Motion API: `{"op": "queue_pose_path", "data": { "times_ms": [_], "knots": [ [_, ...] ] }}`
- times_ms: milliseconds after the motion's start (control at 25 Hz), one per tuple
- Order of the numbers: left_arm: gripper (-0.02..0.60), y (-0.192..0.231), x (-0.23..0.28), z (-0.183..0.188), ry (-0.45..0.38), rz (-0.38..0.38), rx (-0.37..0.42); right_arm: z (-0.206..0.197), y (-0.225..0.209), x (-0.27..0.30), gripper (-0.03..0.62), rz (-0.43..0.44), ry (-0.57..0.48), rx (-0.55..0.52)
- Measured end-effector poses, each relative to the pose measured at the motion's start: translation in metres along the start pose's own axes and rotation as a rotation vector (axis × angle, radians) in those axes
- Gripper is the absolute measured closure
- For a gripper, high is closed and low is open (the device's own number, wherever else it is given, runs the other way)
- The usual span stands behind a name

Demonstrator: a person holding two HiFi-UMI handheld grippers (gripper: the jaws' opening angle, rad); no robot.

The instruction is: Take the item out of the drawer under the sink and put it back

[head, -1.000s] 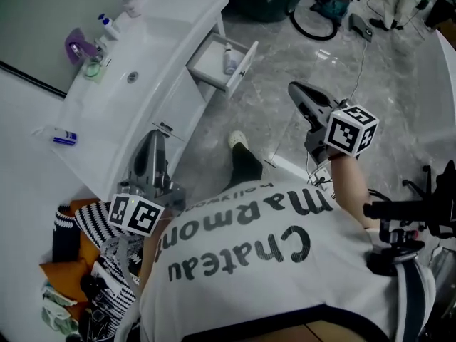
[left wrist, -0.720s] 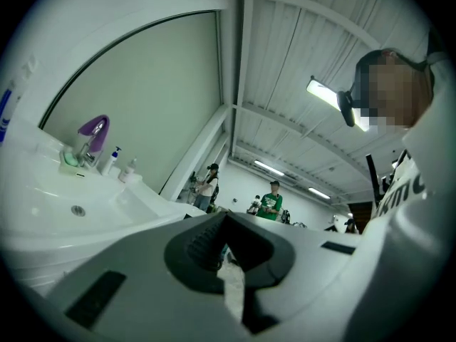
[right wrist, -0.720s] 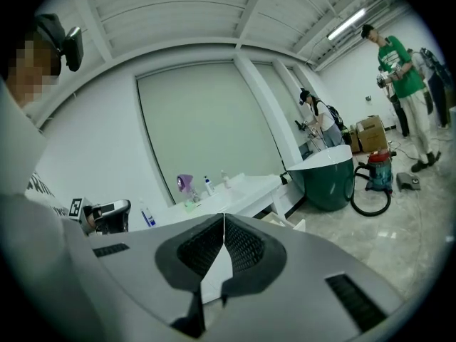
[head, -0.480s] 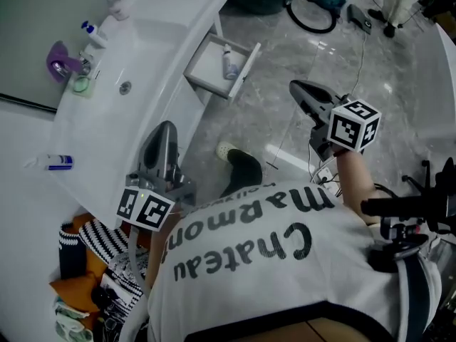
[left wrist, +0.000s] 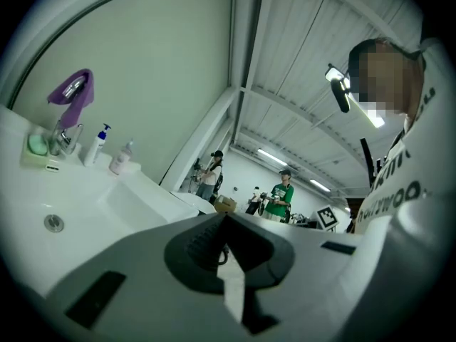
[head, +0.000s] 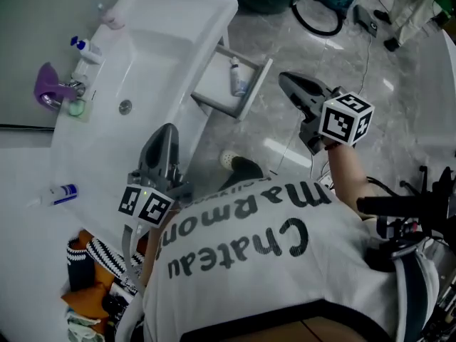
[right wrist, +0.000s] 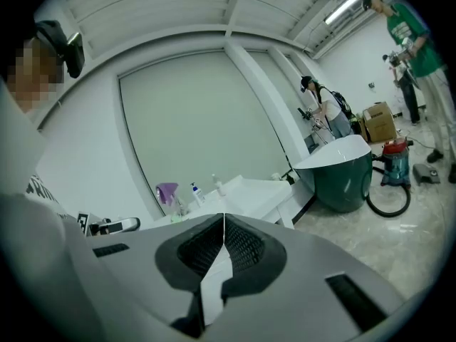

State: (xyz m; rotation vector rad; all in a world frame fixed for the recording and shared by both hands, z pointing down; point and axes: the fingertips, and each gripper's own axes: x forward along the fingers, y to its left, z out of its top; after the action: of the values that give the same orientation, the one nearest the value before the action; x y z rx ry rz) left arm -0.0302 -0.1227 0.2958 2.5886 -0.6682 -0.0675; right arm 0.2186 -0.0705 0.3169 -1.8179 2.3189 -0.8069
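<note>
Vanity first: the white sink unit fills the left of the head view, and its drawer stands pulled out at the far end. Both claws are empty and closed, jaws pressed together. The left gripper is over the counter's near edge, and the right gripper shows just right of the drawer's front. I judge the step to be the reach, so the right claw should open wide before dipping in, close on the bottle's body and stay clear of the drawer walls. One small bottle is all the drawer holds. The basin holds nothing. A soap dish by the tap carries a green bar.
</note>
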Motion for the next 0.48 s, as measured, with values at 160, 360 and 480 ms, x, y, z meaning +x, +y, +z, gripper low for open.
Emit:
{"op": "queue_pose_path", "data": {
  "times_ms": [160,360,480],
  "knots": [
    [0.577,0.020,0.029,0.006,0.018,-0.044,0.004,0.017,-0.014,0.029,0.582,0.027,-0.047,0.056],
    [0.577,0.040,0.061,0.009,0.065,-0.080,-0.018,0.030,-0.032,0.067,0.582,-0.029,-0.009,-0.057],
    [0.577,0.054,0.078,0.014,0.081,-0.081,-0.023,0.030,-0.035,0.094,0.582,-0.070,0.066,-0.206]
  ]
}}
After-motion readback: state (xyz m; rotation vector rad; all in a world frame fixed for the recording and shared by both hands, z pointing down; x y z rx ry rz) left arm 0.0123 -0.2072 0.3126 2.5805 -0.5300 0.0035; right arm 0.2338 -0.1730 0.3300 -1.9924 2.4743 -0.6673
